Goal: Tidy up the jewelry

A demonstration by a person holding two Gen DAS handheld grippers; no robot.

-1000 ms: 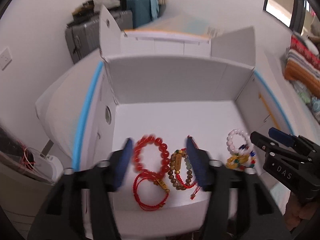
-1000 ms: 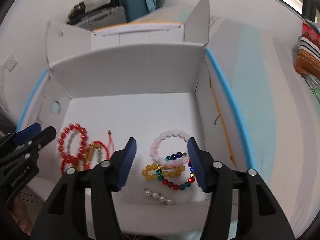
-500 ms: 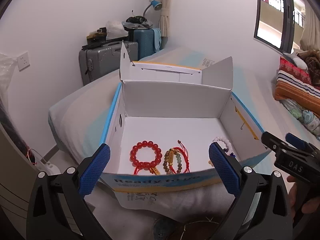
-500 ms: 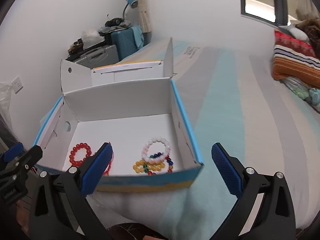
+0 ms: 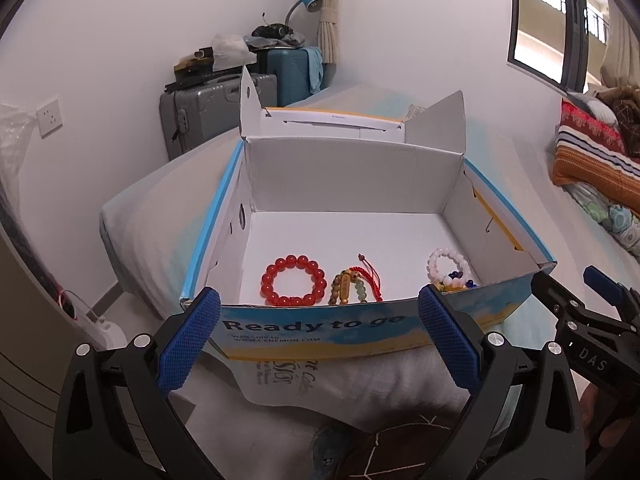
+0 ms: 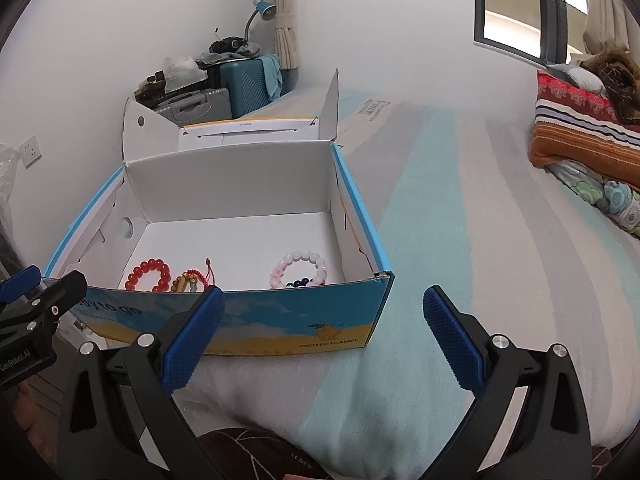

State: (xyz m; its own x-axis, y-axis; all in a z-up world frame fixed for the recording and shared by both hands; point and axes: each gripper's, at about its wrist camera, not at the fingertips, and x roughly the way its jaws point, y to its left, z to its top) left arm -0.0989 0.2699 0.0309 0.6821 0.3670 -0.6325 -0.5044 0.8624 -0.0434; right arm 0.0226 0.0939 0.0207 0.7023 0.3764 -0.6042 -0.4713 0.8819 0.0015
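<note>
An open cardboard box with a blue printed front stands on the bed; it also shows in the right wrist view. Inside lie a red bead bracelet, a brown bead and red cord bracelet, and a white-pink bead bracelet over blue beads. The right wrist view shows the red bracelet and the white-pink bracelet. My left gripper is open and empty, in front of the box. My right gripper is open and empty, in front of the box's right corner.
The box's lid stands open behind it. Suitcases with clutter stand against the far wall. Folded blankets lie at the right on the striped bedsheet. The bed's left edge drops to the floor.
Both grippers have pulled back out of the box and opened wide. The bracelets remain lying on the box floor.
</note>
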